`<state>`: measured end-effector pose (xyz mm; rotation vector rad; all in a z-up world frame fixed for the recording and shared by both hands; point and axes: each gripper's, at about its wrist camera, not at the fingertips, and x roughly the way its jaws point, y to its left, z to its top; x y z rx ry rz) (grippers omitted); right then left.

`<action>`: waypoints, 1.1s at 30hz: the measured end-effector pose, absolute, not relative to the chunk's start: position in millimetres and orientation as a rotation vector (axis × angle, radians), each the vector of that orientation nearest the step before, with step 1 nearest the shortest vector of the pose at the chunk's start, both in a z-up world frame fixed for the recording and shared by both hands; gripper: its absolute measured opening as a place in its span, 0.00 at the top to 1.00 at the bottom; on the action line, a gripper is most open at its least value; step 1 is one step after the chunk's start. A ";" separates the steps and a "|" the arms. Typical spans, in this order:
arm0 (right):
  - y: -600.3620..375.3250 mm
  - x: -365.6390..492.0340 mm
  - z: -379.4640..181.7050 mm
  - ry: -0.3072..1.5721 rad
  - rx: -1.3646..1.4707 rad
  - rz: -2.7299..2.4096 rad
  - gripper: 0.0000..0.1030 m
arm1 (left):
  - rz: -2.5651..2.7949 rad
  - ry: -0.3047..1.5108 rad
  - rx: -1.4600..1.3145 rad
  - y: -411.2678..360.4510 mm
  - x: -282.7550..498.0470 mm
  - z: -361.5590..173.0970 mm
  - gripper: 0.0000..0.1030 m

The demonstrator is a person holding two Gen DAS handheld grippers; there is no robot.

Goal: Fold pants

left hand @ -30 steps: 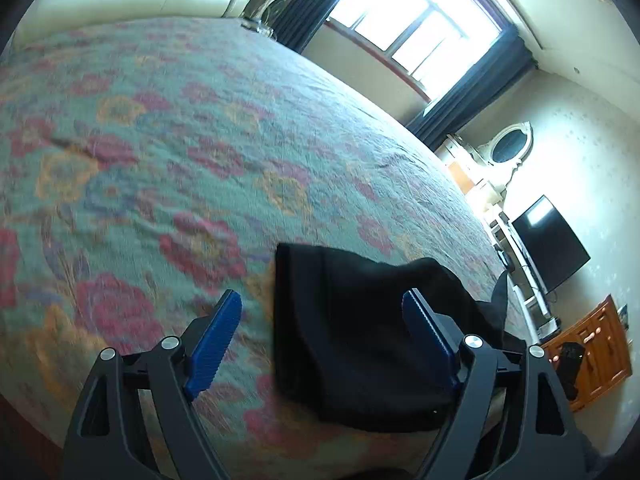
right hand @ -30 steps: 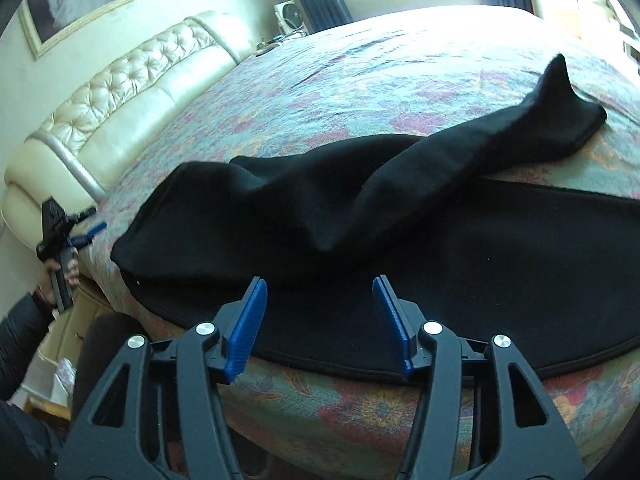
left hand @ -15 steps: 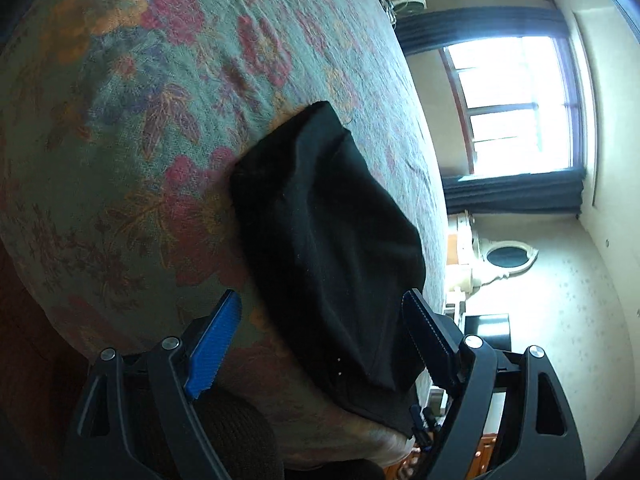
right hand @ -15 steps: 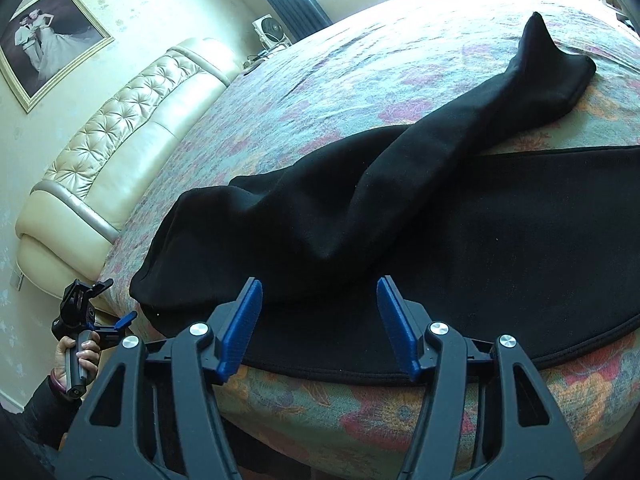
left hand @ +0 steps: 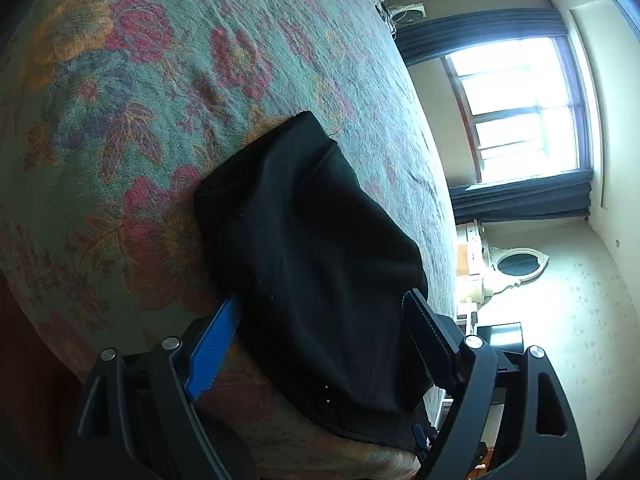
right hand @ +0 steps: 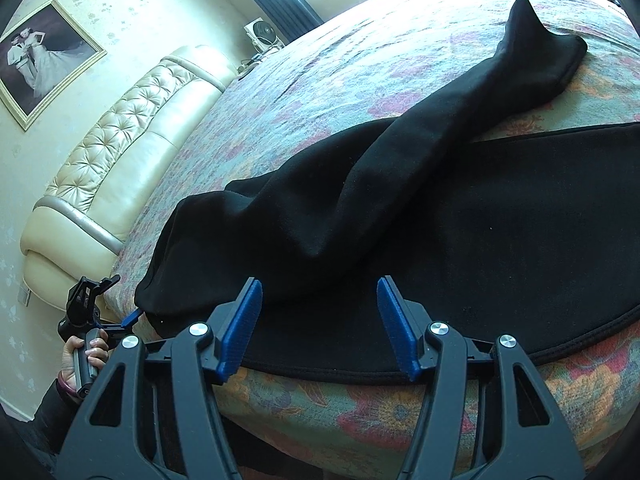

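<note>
Black pants lie across a floral bedspread. One leg is twisted over the other and ends at the far right. In the left wrist view the pants' near end fills the middle. My left gripper is open, its blue fingers straddling that end of the pants at the bed edge. It also shows in the right wrist view at the pants' left end. My right gripper is open, its fingers over the pants' near hem at the bed's front edge.
A cream tufted headboard stands at the left. A framed photo hangs on the wall. A window with dark curtains, a dresser with an oval mirror and a small fan lie beyond the bed.
My left gripper has rolled sideways and moved in until its fingers straddle the pants' end. My right gripper has moved slightly forward over the near hem. Both stay open.
</note>
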<state>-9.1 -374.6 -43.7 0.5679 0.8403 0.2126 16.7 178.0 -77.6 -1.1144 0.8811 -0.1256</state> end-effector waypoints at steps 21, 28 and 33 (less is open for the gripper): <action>-430.0 1.0 -45.4 0.743 0.941 0.058 0.29 | -0.036 0.871 -1.028 180.3 41.5 -78.8 0.90; -457.4 30.6 -63.0 0.706 1.057 -0.054 0.29 | -0.040 0.894 -1.037 181.0 41.2 -86.3 0.90; -460.0 56.0 -76.9 0.729 1.100 -0.068 0.49 | -0.044 0.901 -1.037 180.8 45.4 -85.5 0.90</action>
